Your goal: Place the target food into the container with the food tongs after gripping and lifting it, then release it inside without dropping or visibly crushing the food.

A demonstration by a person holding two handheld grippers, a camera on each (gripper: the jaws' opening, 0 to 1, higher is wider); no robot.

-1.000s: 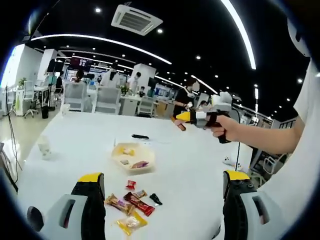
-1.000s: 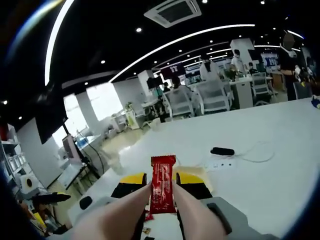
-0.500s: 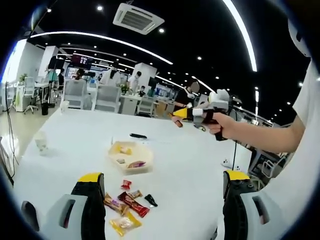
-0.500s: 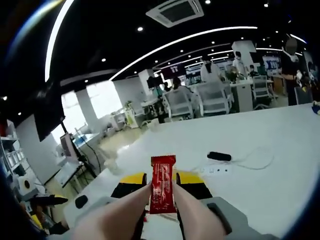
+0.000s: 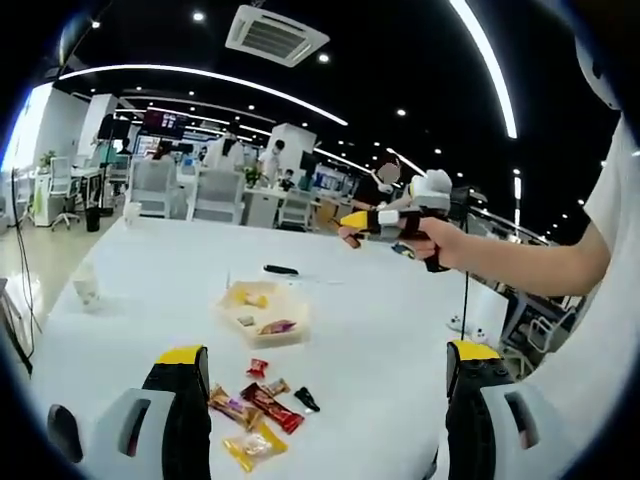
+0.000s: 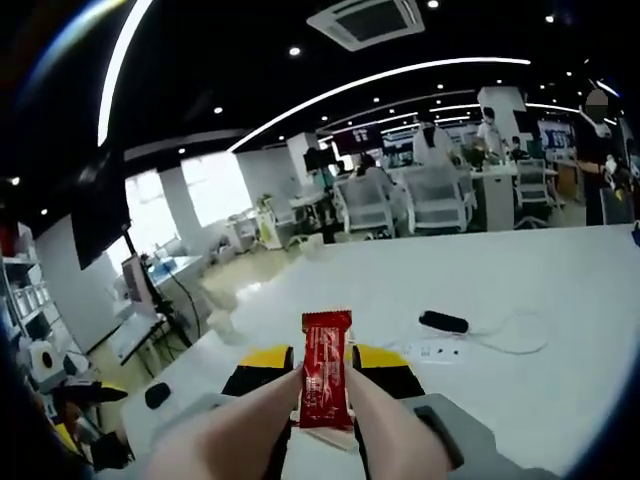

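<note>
A long white table (image 5: 150, 270) in an open-plan office carries a shallow pale container (image 5: 264, 315), already holding a few wrapped sweets, with more loose wrapped snacks (image 5: 262, 407) scattered on the near side of it. In the left gripper view, the right gripper (image 5: 352, 219) is held out at arm's length, high above the table and beyond the container. Its own view shows the food tongs (image 6: 325, 410) clenched on a red snack bar (image 6: 325, 381), standing upright and flat, its wrapper uncreased. The left gripper (image 5: 325, 385) hangs idle, jaws spread wide over the loose snacks and grasping nothing. The carry appears under way; the next move likely calls for lowering the bar over the container before easing the tongs apart.
</note>
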